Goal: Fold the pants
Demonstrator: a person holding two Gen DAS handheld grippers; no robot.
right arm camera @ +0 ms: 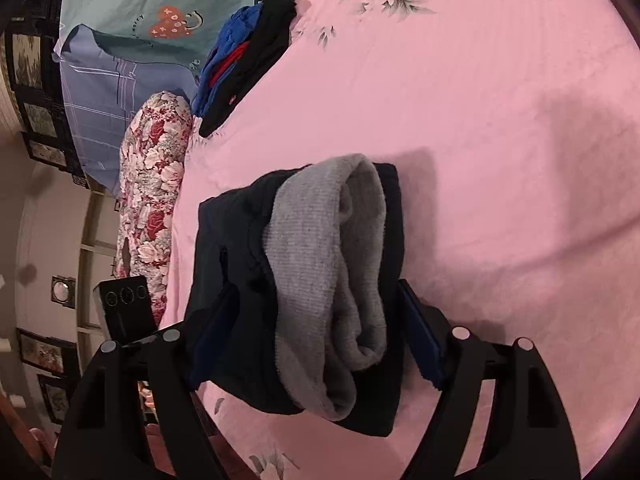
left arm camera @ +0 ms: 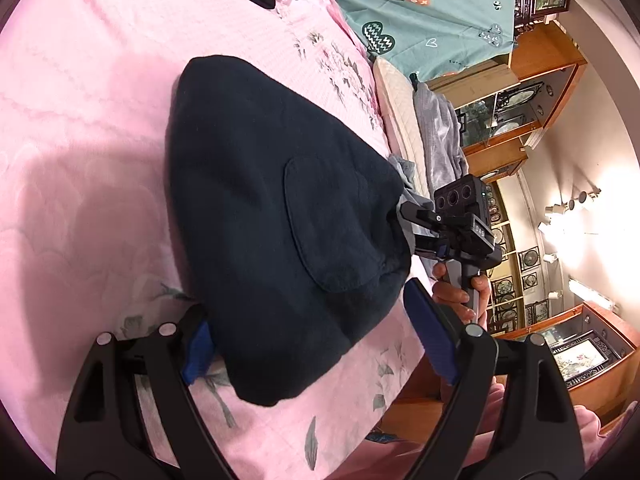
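The folded pants (left arm camera: 272,208) are a dark navy bundle lying on the pink bedsheet (left arm camera: 80,120) near the bed's edge. In the right wrist view their grey lining (right arm camera: 312,248) shows at the open end facing me. My left gripper (left arm camera: 312,344) is open and straddles one end of the bundle; its left pad touches the cloth and its right pad (left arm camera: 430,340) stands clear. At the opposite end, my right gripper (right arm camera: 318,336) is also open, with the pants between its blue pads but not squeezed. A hand holds the right gripper (left arm camera: 412,232) at the bundle's far edge.
A pile of black, blue and red clothes (right arm camera: 244,52) lies farther back on the bed. A floral pillow (right arm camera: 152,184) and a teal quilt (left arm camera: 420,8) sit along the bed's side. Wooden display cabinets (left arm camera: 520,120) stand beyond the bed edge.
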